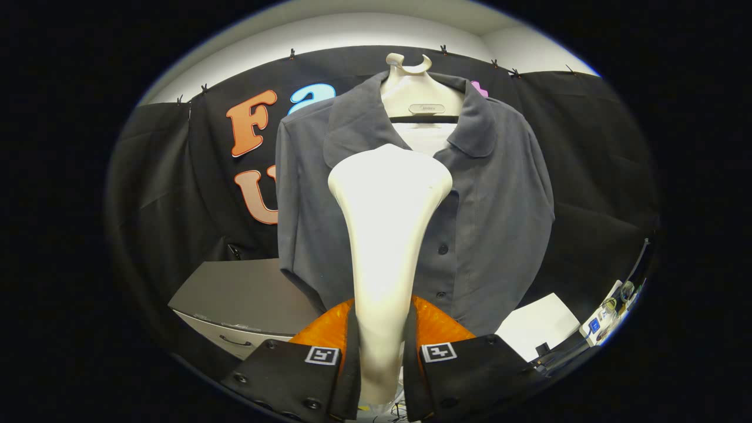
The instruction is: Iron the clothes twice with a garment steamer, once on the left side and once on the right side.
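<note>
Setting: a booth lined with black cloth wall, the cloth clipped along its top edge under a pale upper wall and ceiling. One grey, collared, button-front shirt hangs against the cloth on one cream plastic hanger with a hooked top; this shirt serves as the landmark below.

Below and to the left of the shirt stands one grey cabinet with a flat top and a pale drawer front carrying a dark handle. Below and to the right of the shirt lies one white flat block, and beyond that a small cluster of electrical items with cables, too small to itemise.

Writing: the hanger bears a small oval badge below its hook; its lettering is too small to read. Two square black-and-white markers sit on the gripper body, one on each side.

Tool: one gripper, its two fingers clamped on the narrow handle of one cream, glossy plastic garment steamer. The steamer rises between the fingers and widens into a broad head directly in front of the shirt's chest, just below the collar opening, over the button placket. Whether the head touches the cloth cannot be told. Two dark buttons show on the placket, to the right of the steamer handle
</note>
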Demonstrator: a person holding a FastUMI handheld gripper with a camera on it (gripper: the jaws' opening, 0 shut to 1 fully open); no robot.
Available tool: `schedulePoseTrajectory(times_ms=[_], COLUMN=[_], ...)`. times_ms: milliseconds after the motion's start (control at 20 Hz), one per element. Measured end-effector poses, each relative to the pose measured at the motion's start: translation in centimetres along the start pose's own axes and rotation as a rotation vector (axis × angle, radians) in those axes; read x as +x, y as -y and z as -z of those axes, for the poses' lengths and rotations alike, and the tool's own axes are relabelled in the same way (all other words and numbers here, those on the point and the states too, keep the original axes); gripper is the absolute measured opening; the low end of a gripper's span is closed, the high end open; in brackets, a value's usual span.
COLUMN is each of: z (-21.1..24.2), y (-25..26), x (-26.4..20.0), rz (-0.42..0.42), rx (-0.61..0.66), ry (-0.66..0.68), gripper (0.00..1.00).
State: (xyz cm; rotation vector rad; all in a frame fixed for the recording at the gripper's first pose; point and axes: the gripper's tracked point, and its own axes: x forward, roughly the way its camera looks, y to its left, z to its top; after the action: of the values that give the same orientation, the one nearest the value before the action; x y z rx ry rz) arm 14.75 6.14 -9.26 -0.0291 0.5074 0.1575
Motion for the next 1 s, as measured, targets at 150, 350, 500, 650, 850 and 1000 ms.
schedulePoseTrajectory(times_ms=[150, 350, 500, 650, 850, 1000], z=[0.7, 2.1, 4.1, 5.9, 8.2, 9.5], y=[0.7, 1.4, 1.6, 1.5, 1.8, 1.9], x=[1.1, 2.1, 2.6, 3.2, 3.7, 4.3], rz=[-0.009, -0.024, -0.033, -0.052, -0.064, -0.073], rx=[-0.006, -0.004, -0.01, -0.013, -0.017, -0.013], ry=[-0.008, -0.032, -0.059, -0.092, -0.131, -0.155], gripper=[0.37, 0.37, 0.37, 0.37, 0.37, 0.37])
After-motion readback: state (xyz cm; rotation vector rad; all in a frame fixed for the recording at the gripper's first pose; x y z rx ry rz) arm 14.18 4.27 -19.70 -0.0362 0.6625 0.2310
